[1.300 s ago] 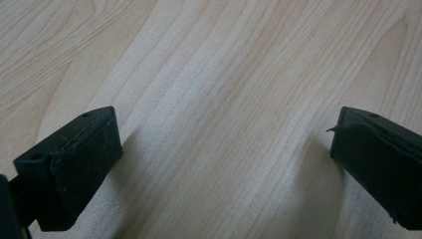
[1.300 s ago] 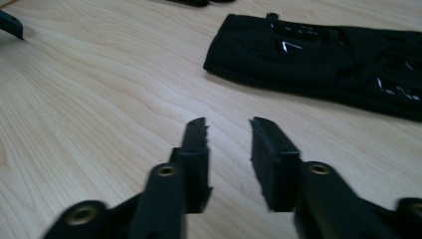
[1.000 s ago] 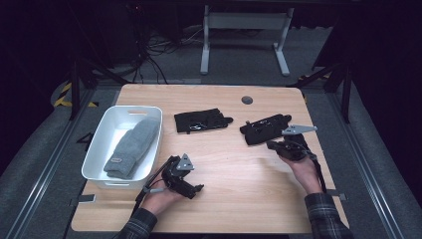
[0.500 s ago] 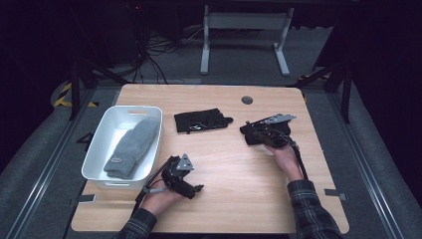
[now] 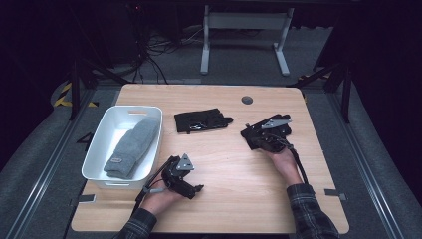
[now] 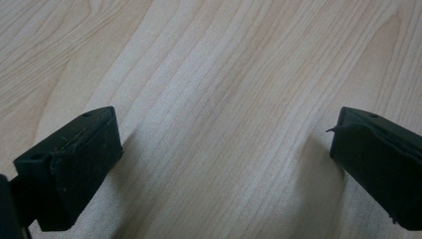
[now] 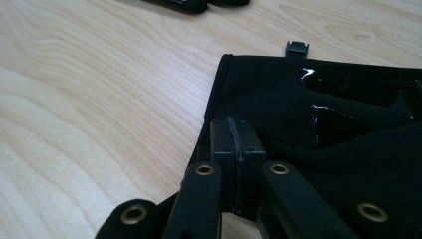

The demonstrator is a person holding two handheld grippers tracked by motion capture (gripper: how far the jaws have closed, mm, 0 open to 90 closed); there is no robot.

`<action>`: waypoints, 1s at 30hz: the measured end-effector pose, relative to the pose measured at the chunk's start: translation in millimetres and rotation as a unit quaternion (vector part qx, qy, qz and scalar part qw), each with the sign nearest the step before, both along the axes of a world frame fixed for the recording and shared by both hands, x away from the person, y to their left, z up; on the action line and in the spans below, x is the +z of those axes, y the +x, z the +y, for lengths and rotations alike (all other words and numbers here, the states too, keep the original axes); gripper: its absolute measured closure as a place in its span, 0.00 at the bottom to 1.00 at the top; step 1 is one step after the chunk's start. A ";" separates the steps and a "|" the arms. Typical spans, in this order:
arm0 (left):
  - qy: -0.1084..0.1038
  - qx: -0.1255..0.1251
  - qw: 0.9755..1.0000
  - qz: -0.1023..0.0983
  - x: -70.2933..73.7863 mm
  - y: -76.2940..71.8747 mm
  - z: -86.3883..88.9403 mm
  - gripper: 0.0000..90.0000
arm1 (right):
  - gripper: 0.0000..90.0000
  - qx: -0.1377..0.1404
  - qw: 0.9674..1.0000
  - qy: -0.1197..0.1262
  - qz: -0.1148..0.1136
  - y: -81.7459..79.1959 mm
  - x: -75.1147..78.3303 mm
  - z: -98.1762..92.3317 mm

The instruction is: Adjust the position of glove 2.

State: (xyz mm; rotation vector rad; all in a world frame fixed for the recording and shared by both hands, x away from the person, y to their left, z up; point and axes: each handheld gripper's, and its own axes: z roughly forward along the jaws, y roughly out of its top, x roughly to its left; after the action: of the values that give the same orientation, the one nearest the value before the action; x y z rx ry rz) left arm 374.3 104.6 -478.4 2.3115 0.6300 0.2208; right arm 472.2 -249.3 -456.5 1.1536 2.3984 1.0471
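Tongs on my right [image 5: 256,137] are pressed together at the near edge of a black glove [image 7: 318,119] — in the right gripper view the two pads meet flat against each other just above the fabric, and I cannot tell whether any cloth is pinched between them. That glove lies on the right half of the wooden surface [image 5: 234,199], under the gripper. A second black glove [image 5: 201,121] lies flat near the middle, well apart from the first. Left tongs [image 5: 191,188] stand wide apart — the left gripper view has bare wood grain between the jaws, nothing in them — resting low at the near edge, just beside a white bin [image 5: 99,154]. A grey sock [image 5: 132,147] lies inside the bin.
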 end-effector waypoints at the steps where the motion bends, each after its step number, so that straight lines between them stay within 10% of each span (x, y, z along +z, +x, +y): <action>1: 0.000 0.000 1.000 0.000 0.0 0.0 0.0 0.00 | 1.00 0.002 1.000 0.000 0.000 -2.3 0.0 -1.3; 30: 0.000 0.002 1.000 0.000 0.0 -0.5 0.7 0.00 | 1.00 0.044 0.998 -0.035 0.038 -88.6 8.0 -48.1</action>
State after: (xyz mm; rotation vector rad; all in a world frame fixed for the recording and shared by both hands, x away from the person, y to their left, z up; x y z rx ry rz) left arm 373.7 105.2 -478.4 2.3103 0.6341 0.2226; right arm 383.6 -297.3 -448.5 1.0923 2.5453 0.9542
